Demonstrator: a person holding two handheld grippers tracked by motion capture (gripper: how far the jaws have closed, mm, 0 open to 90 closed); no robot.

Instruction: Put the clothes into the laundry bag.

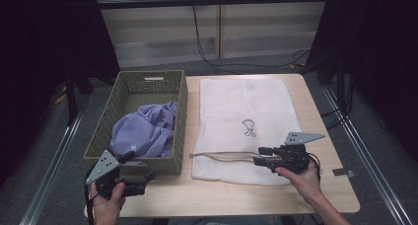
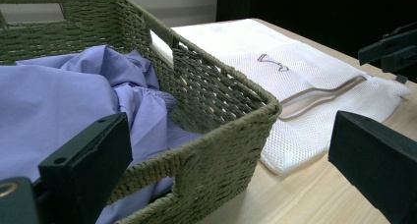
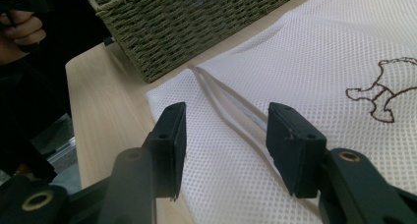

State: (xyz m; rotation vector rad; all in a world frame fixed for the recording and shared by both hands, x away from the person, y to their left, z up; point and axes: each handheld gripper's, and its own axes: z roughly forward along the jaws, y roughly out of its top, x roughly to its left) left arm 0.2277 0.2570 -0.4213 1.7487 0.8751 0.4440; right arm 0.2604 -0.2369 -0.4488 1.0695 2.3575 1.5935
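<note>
Right tongs (image 3: 223, 145) hovering half-open, empty, over mesh bag (image 1: 244, 121) zipper (image 3: 231, 113); should be pinching top layer only. Left tongs (image 1: 148, 178) wide open, empty, beside basket (image 1: 98, 136).

Basket (image 1: 129, 89): olive woven, rectangular, handle slots in the end walls, standing on the left part of the counter (image 1: 231, 198).
Basket contents: crumpled lilac cloth (image 1: 145, 129), bunched toward the near end.
Counter: pale wood, rounded corners, bare along the near edge.
Floor: grey, with metal rails (image 1: 54, 151) on both sides.
Cable (image 1: 207, 52): black, hanging down the back wall to the floor.
Surround: dark curtains left and right.
</note>
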